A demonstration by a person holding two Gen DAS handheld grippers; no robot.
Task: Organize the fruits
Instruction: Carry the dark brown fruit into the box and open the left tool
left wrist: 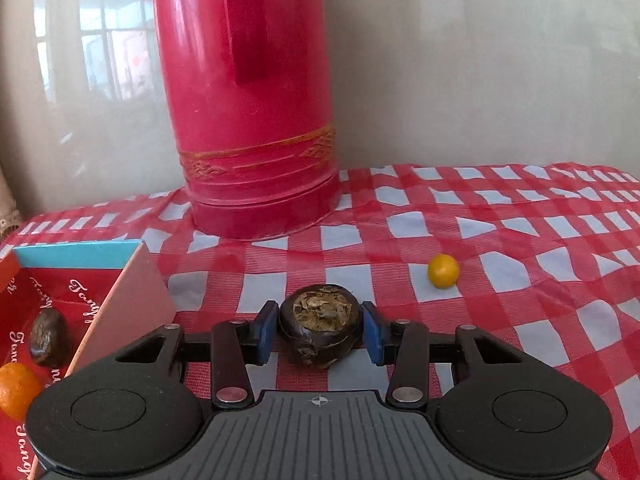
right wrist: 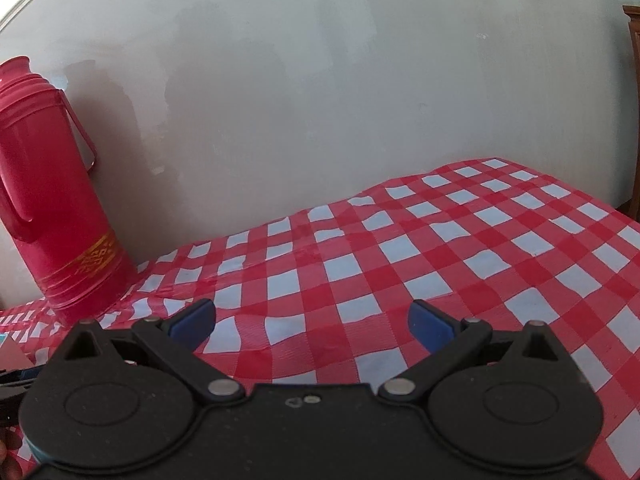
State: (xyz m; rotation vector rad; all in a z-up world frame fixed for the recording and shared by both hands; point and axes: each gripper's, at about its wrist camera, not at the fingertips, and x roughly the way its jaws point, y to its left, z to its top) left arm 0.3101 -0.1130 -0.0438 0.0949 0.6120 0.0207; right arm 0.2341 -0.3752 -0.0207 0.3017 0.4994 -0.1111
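A dark brown, wrinkled round fruit with a dry tan top sits between the blue pads of my left gripper, which press on both its sides, low over the checked cloth. A small yellow fruit lies loose on the cloth to the right of it. At the left edge stands an open cardboard box with a red printed inside; in it lie another dark brown fruit and an orange. My right gripper is open over bare cloth, nothing between its fingers.
A tall red thermos flask stands at the back against the pale wall, just behind the held fruit; the right wrist view shows the flask at far left. The red-and-white tablecloth is wrinkled and runs right to the table's edge.
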